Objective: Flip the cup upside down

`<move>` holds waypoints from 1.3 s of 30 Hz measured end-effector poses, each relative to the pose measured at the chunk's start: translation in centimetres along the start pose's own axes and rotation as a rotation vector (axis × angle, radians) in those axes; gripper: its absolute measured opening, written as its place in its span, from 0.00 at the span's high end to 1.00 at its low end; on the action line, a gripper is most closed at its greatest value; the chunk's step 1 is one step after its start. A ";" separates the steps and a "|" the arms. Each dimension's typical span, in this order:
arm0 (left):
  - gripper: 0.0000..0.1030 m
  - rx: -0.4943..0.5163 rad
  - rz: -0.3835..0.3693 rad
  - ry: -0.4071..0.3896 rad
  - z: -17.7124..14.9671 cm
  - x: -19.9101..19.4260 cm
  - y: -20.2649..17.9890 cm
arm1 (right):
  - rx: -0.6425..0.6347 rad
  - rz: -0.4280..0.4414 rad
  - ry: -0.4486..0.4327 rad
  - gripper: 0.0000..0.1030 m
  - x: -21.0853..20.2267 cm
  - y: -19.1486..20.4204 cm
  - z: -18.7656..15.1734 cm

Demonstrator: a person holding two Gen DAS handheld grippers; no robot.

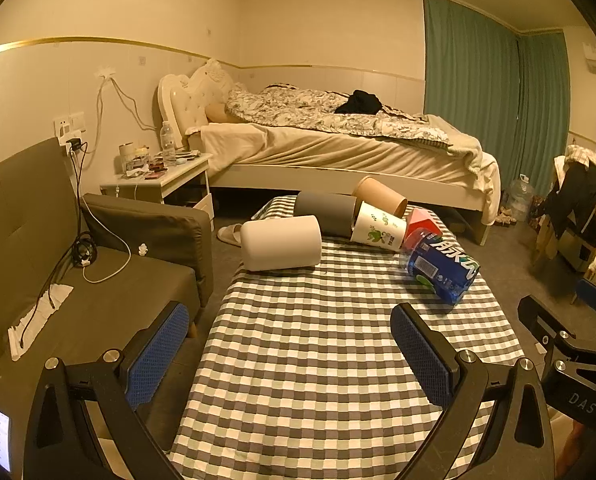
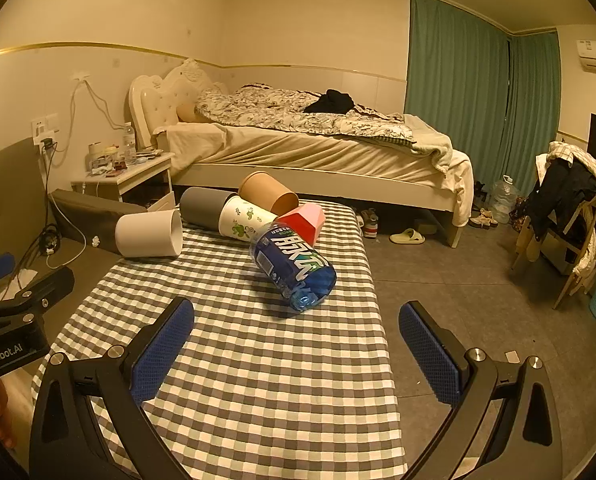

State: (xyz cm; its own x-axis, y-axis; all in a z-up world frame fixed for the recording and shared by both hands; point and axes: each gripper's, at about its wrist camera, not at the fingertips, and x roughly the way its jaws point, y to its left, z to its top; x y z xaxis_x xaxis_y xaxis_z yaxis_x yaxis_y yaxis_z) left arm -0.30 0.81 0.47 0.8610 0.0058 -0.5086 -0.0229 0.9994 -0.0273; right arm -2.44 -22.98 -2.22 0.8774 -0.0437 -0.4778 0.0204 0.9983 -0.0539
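Observation:
Several cups lie on their sides at the far end of the checkered table: a plain white cup, a grey cup, a white cup with green print, a brown paper cup, a red and pink cup and a blue clear cup. My left gripper is open and empty, well short of the cups. My right gripper is open and empty, just short of the blue cup.
A grey sofa with cables stands left of the table. A nightstand and a bed stand behind it. A chair with clothes stands at the right. The table's right edge drops to the floor.

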 end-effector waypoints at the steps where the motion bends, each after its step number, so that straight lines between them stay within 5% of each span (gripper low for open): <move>1: 0.00 -0.001 0.003 0.000 -0.1 0.2 0.3 | 0.000 0.000 0.000 0.00 0.0 0.0 0.0; 39: 0.00 0.001 0.011 -0.005 0.0 0.3 0.2 | -0.011 0.011 0.000 0.00 0.1 0.8 -0.2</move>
State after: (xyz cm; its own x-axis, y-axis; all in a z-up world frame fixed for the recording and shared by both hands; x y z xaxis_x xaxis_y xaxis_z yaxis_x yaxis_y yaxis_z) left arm -0.06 0.97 0.30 0.8632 0.0171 -0.5045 -0.0317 0.9993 -0.0204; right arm -2.46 -22.24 -2.44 0.8775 -0.0325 -0.4784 0.0051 0.9983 -0.0586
